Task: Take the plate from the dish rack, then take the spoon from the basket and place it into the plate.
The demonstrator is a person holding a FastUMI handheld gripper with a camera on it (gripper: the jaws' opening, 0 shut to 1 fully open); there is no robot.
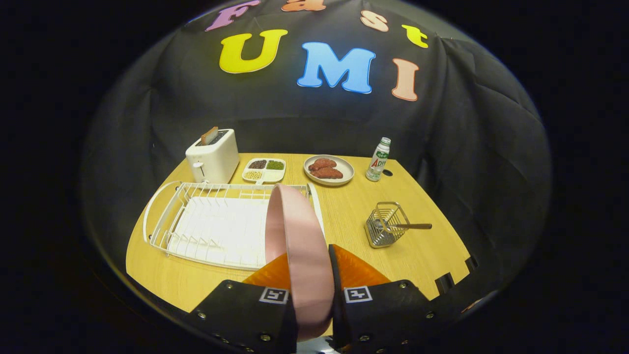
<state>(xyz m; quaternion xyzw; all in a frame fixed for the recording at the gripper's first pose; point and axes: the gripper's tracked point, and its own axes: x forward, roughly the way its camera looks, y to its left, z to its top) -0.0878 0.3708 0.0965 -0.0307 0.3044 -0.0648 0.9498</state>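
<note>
In the gripper view, the gripper (311, 275) is clamped on the rim of the round pink plate (295, 236), which stands on edge between the fingers, just ahead of them and over the white wire dish rack (196, 223). It looks stiff, smooth and breakable — a rim pinch may slip. The metal spoon (410, 226) lies in the small wire basket (385, 226) beyond the fingers, its thin handle the likely hold.

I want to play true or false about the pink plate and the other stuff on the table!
1. The tool grips the pink plate on edge between its fingers. True.
2. The spoon lies on the pink plate. False: it sits in the wire basket.
3. The toaster stands beyond the dish rack. True.
4. The bottle has fallen over. False: it stands upright.
</note>
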